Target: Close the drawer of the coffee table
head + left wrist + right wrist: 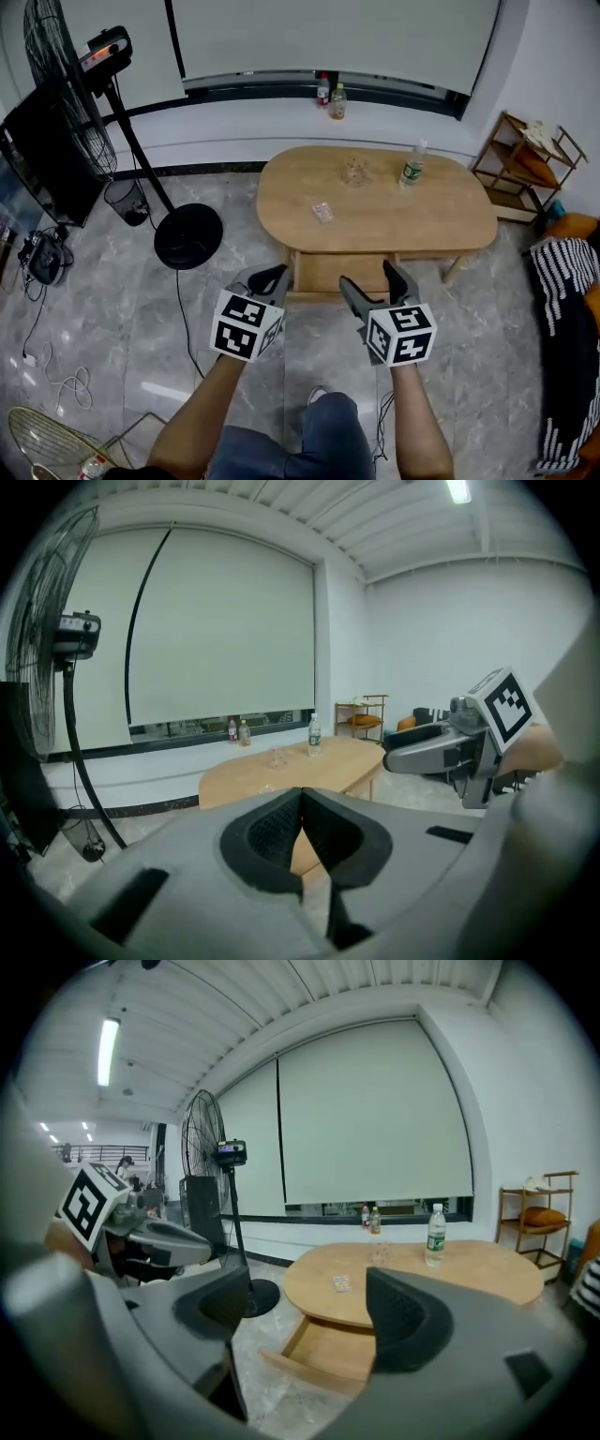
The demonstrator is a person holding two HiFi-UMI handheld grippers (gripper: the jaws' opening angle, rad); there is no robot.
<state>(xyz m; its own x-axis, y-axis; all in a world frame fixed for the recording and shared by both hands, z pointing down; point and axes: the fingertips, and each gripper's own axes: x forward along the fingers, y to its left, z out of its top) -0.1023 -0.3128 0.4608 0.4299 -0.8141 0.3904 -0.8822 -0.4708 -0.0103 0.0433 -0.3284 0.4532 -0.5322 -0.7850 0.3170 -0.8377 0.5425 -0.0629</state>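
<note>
An oval wooden coffee table point(375, 202) stands ahead on the marble floor. Its drawer point(342, 274) is pulled out from under the near edge, and in the right gripper view the drawer point(328, 1349) shows its open wooden box. My left gripper point(267, 277) hovers just left of the drawer front, its pads meeting with nothing between them point(302, 794). My right gripper point(367, 277) hangs in front of the drawer's right half, jaws wide apart and empty point(314, 1312). Neither gripper touches the drawer.
On the table are a water bottle point(412, 164), a glass point(354, 172) and a small packet point(322, 212). A standing fan's round base point(187, 234) sits left of the table, a wire bin point(122, 202) beyond it. A wooden shelf point(525, 169) and striped fabric point(562, 309) are at right.
</note>
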